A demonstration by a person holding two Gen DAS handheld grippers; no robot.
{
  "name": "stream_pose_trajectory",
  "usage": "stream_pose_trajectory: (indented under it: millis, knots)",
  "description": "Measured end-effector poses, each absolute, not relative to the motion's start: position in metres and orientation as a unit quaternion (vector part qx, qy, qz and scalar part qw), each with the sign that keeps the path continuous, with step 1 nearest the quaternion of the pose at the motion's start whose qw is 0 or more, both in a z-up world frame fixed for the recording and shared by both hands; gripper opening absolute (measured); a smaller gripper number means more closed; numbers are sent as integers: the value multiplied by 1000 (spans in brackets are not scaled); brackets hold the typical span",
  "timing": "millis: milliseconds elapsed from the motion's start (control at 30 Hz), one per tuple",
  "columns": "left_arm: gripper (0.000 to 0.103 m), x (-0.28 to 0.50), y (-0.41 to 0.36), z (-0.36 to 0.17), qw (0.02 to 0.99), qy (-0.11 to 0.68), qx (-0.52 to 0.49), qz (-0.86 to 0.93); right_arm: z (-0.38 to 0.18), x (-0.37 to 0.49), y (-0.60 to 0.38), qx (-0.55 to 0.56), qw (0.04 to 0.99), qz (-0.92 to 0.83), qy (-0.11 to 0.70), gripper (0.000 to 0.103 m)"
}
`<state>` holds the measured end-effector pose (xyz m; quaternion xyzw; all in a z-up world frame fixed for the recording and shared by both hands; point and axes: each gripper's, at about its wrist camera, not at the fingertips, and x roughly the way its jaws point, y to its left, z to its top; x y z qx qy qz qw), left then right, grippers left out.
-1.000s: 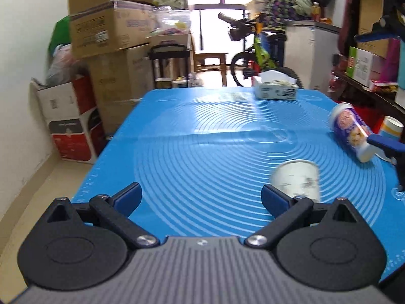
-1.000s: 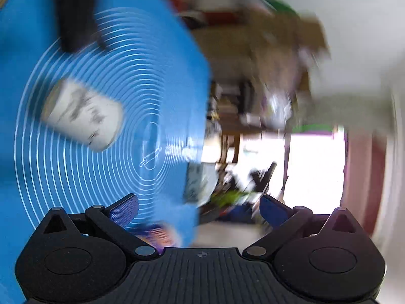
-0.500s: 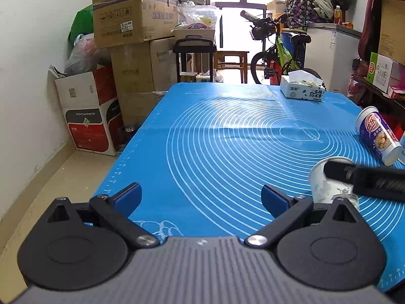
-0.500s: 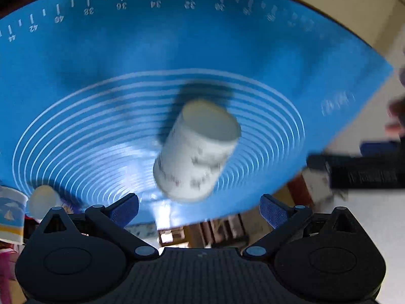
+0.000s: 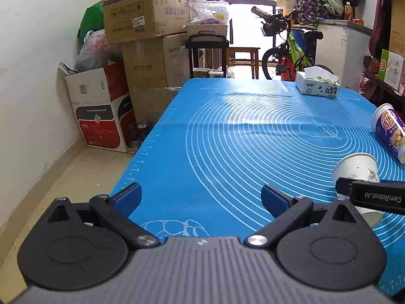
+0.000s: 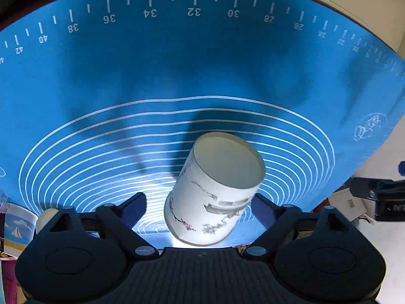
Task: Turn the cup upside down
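The white cup (image 6: 215, 190) sits between the right gripper's (image 6: 200, 209) spread fingers, ungripped; left gripper's (image 5: 201, 198) fingers open.

Mat (image 5: 253, 131): smooth blue sheet, slight sheen, printed white lines. Cup (image 6: 215, 192): matt white paper, ink-style print. My left gripper (image 5: 201, 197) and right gripper (image 6: 198, 209): matt black plastic links, bright metal pins, blue pads (image 5: 127, 197), ribbed grey housing. Boxes (image 5: 141, 17): dull brown cardboard. Tissue box (image 5: 317, 88): printed card.
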<state>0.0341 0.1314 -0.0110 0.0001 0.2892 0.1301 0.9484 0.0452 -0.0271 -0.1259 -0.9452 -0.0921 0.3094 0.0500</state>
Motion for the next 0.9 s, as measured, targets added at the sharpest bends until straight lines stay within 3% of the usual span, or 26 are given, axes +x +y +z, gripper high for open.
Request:
stream_pose_trajectory:
  millis: [33,100,333,633,767,900]
  knots:
    - [100,33,132,-11,948,289,-1,131,-123,47,-29,-945,52,309,-95,80]
    - [100,34,132,-11,948,289,-3,131,-125,48,-28,-944,62,308,-99,64]
    - [100,35,130,-8,949,288,-3,127,-119,54,-15,-940,139,304,-63,57]
    - [99,39,127,-5,951,286,-3,118,-54,83,22,-800,513,300,88,56]
    - [99,42,123,-5,952,286,-10,112,-15,104,19,-618,707,300,168,56]
    - [99,45,116,-5,952,288,-7,102,4,118,-5,-459,813,283,219,56]
